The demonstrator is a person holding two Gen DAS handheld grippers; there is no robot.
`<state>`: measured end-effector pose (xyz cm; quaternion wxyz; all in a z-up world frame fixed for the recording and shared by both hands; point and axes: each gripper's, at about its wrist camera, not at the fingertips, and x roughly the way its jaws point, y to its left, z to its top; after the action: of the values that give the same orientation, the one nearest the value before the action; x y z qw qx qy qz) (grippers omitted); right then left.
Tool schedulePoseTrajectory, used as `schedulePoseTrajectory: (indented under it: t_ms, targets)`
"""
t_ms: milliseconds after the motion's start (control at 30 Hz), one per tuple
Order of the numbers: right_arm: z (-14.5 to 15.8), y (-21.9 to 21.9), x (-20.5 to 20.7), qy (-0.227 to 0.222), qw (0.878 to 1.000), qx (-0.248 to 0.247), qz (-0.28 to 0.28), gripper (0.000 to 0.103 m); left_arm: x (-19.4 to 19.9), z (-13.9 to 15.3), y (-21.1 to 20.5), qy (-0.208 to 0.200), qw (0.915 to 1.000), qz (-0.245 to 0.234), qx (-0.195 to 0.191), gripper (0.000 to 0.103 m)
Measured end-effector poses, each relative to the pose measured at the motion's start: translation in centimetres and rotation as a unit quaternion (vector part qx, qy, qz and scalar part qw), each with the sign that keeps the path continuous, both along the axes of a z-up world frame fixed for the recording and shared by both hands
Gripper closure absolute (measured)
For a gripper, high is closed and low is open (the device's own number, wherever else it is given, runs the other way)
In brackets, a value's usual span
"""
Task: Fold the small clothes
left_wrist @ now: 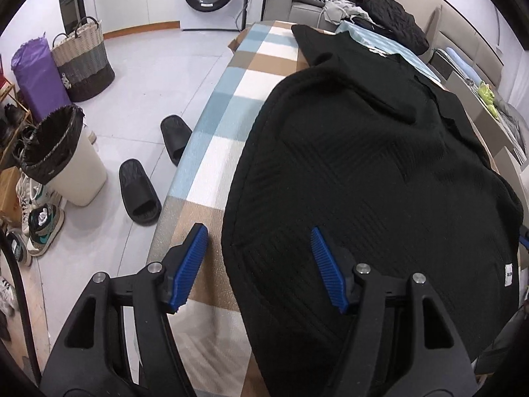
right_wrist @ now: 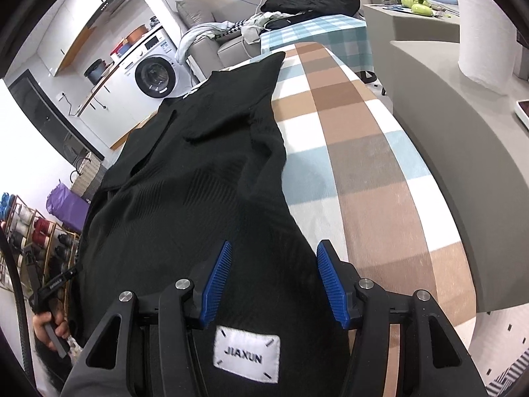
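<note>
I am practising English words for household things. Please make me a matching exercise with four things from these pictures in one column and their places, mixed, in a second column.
Things:
1. black garment
2. black slippers
3. white label
4. woven basket

Places:
A. on the floor beside the checked table
B. sewn on the garment, near the right hand-held gripper
C. spread on the checked tablecloth
D. on the floor next to the purple bag

Pairs: 1-C, 2-A, 3-B, 4-D
</note>
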<state>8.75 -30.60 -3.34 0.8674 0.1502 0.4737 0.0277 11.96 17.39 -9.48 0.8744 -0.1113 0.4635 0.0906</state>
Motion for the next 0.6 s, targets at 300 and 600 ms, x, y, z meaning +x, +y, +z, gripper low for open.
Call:
schedulePoseTrajectory:
  t_ms: [300, 600]
  targets:
    - [-0.7, 0.0, 2.1, -0.023, 0.999, 0.019, 0.035, 0.060, 2.2, 0.2, 1.4, -0.016, 0.9996, 0.019, -0.014, 0.095]
    - [1.4, -0.7, 3.6, -0.096, 0.995, 0.028, -0.011, 0.098, 1.3, 3.4, 2.2, -0.099, 0.9935, 0.033, -0.044, 0.100]
